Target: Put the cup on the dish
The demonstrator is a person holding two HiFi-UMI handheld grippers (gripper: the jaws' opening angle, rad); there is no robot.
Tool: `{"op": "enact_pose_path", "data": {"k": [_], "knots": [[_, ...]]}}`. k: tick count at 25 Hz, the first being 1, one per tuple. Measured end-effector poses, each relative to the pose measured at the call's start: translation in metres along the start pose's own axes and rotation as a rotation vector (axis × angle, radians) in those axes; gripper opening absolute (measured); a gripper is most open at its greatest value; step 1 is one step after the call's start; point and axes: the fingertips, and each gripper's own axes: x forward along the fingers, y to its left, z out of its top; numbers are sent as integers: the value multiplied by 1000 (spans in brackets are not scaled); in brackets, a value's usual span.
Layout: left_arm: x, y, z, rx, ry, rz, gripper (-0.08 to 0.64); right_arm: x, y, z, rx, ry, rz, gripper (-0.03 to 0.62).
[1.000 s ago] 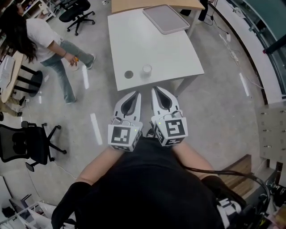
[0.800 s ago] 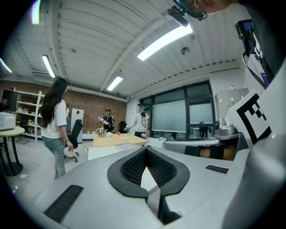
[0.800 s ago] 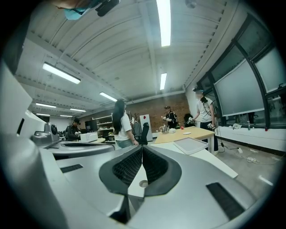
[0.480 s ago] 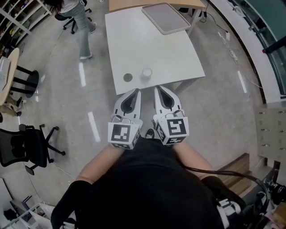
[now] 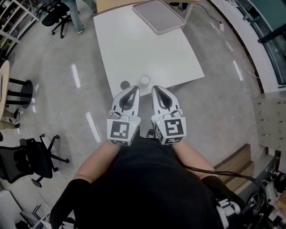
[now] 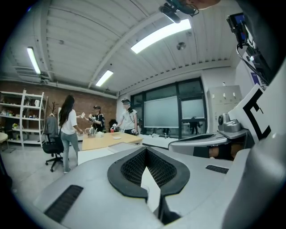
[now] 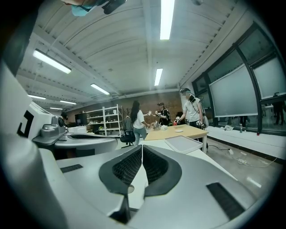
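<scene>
A small clear cup (image 5: 145, 80) stands near the front edge of the white table (image 5: 147, 44). Just left of it lies a small dark round dish (image 5: 125, 85). My left gripper (image 5: 135, 88) and right gripper (image 5: 155, 87) are side by side at the table's near edge, their tips just short of the cup and dish. Both point forward, almost level. In the left gripper view the left gripper (image 6: 145, 149) has its jaws together with nothing held. The right gripper (image 7: 141, 146) is likewise shut and empty in its own view.
A grey tray (image 5: 158, 15) lies at the table's far end, and beyond it stands a wooden table (image 7: 178, 131) with several people around it. Black office chairs (image 5: 24, 154) stand on the floor at the left. A person (image 5: 73, 11) walks at the upper left.
Both grippers have moved forward to the table's near edge, so the cup and dish now sit just ahead of their tips. The person at the left has walked away toward the top.
</scene>
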Motion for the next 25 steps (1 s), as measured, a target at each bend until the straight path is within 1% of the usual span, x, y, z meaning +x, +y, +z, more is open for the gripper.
{"op": "enact_pose_path", "data": {"k": [8,15,20,25], "knots": [[51,33,-18,-11,35,-101,8,58,-14,-17,-23,73,-23,14],[84,57,-47,-7,77,-177,8,96,-16,-56,-40,168,-17,14],[96,75,-68,0,100,-236,8,118,-14,-77,-38,245,-54,14],[112,83,-86,-20,125,-284,8,130,-22,-91,-30,287,-91,14]]}}
